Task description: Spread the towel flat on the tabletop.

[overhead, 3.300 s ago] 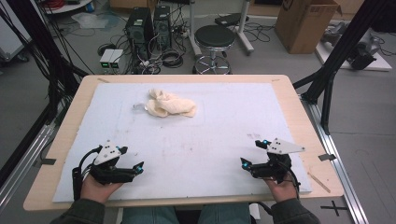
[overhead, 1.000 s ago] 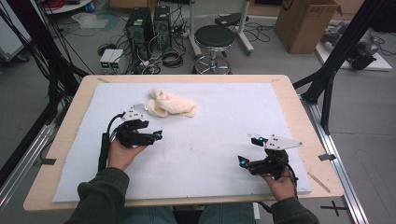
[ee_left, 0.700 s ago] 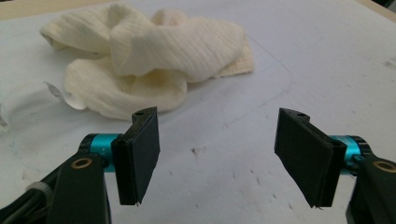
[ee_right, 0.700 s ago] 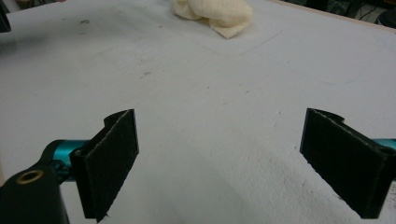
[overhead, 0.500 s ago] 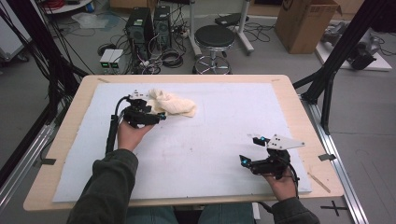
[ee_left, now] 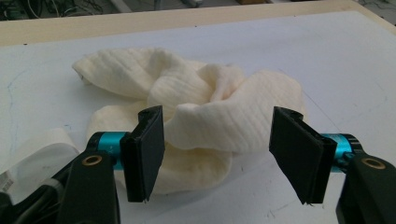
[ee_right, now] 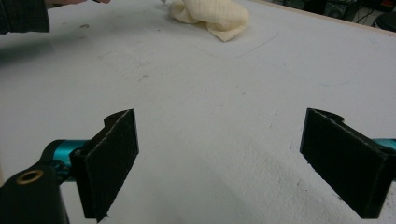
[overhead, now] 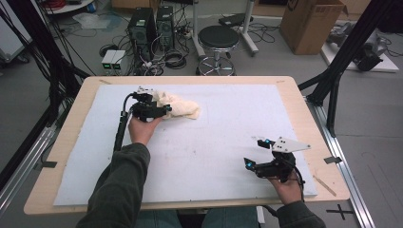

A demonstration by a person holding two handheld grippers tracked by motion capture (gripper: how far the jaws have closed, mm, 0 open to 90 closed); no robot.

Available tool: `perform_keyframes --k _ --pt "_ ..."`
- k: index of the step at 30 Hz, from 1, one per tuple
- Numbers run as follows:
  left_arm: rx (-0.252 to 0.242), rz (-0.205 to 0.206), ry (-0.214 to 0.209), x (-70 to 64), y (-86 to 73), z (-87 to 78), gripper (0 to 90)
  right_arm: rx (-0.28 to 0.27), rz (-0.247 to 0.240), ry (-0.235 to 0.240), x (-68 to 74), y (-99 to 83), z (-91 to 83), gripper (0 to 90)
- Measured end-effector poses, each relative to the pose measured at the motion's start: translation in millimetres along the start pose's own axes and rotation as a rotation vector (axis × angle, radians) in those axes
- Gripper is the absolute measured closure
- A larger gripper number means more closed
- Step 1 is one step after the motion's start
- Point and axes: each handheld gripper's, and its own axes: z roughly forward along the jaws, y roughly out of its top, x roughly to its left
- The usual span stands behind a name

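A crumpled cream cloth (overhead: pixel 179 107) lies at the far left of the white mat (overhead: pixel 228 137). My left gripper (overhead: pixel 164 110) is at the cloth's left end, open. In the left gripper view a fold of the cloth (ee_left: pixel 219 126) bulges between the two spread pads, and my left gripper (ee_left: pixel 219 154) has not closed on it. My right gripper (overhead: pixel 254 153) stands open above bare mat near the front right. In the right gripper view my right gripper (ee_right: pixel 224 163) holds nothing, and the cloth (ee_right: pixel 212 14) lies far off at the top.
The wooden table's rim (overhead: pixel 309 114) frames the mat. A white tag or strip (ee_left: pixel 32 149) lies by the left jaw. Beyond the table stand a black stool (overhead: pixel 218 38), computer towers (overhead: pixel 152 23), cables and a cardboard box (overhead: pixel 309 21).
My left gripper has travelled from the front left of the mat forward to the cloth, reaching its left end. The right gripper has stayed in place.
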Motion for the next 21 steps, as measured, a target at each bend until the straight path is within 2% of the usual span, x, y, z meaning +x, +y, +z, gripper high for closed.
perform_keyframes --k 2,3,4,5,11,12,13,15,16,20,21 --pt "0.02 -0.003 0.001 -0.9 0.6 6.1 36.4 0.0 -0.005 0.001 -0.2 0.0 0.4 10.8" --pt "0.041 0.016 0.01 -3.4 1.9 9.3 35.7 0.001 -0.009 0.001 0.1 0.1 1.4 10.8" --pt "0.049 0.08 0.037 -11.5 4.6 13.6 35.4 0.002 -0.008 0.001 0.4 0.2 1.5 10.9" --pt "0.05 0.095 0.054 -13.9 5.5 15.6 35.3 0.004 -0.006 0.003 0.4 0.2 1.6 10.8" --pt "0.086 0.081 0.065 -13.5 5.7 29.8 41.3 0.004 -0.003 0.004 0.2 -0.2 2.5 10.8" --pt "0.09 0.068 0.063 -13.7 5.0 32.9 41.3 0.004 -0.003 0.004 0.2 -0.2 2.5 10.8" --pt "0.087 0.056 0.063 -14.5 3.9 36.2 45.0 0.007 -0.005 0.006 0.2 -0.3 2.6 10.8" --pt "0.095 0.039 0.094 -14.3 1.2 42.2 53.5 0.005 -0.002 0.009 0.0 -0.3 2.6 10.8" --pt "0.097 0.026 0.09 -13.7 0.2 44.0 56.1 0.001 -0.007 0.007 -0.5 -0.3 2.5 10.8" --pt "0.116 0.027 0.076 -12.4 -2.8 48.4 71.6 -0.005 0.0 0.006 -0.7 -0.7 0.5 10.8" --pt "0.129 0.04 0.076 -12.2 -3.7 49.2 74.1 -0.005 0.0 0.007 -0.9 -0.9 0.4 10.8"
